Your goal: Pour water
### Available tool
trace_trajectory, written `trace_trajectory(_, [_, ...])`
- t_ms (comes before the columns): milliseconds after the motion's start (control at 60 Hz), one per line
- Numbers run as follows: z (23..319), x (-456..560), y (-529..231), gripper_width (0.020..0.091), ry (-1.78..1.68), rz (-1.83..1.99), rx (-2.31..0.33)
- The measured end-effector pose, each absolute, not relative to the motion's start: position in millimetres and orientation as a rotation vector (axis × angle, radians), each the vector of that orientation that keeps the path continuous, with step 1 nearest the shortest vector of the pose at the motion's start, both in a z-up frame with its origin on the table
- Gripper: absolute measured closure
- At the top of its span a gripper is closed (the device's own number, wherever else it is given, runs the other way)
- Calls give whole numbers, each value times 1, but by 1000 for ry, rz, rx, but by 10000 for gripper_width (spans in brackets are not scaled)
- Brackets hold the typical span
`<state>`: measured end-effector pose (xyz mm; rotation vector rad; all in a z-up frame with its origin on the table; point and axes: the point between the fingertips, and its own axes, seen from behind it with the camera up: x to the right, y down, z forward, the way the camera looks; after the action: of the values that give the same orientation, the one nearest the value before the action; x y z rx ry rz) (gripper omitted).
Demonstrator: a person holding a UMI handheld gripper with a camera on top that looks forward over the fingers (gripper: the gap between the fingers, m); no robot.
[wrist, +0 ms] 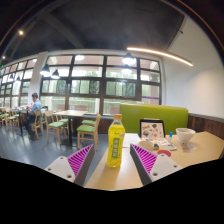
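Observation:
A yellow drink bottle [116, 143] with a green cap stands upright on the pale wooden table [112, 176], just ahead of my fingers and centred between them. My gripper [113, 162] is open, its two purple-padded fingers [80, 160] spread wide at either side, with a clear gap to the bottle on both sides. A white cup or bowl [185, 134] sits on the table further off to the right.
A framed sign [152, 129] and small items [166, 146] lie right of the bottle. A green sofa [150, 116] stands behind the table. Chairs and tables [60, 122] fill the room at left, where a person [35, 105] sits by the windows.

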<state>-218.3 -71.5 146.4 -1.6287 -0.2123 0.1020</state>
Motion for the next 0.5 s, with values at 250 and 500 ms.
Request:
trace_trajectory(250, [122,-228,50,309,-166,80,-1674])
trace_trajectory(500, [98,-232,124,726,-196,10,-1659])
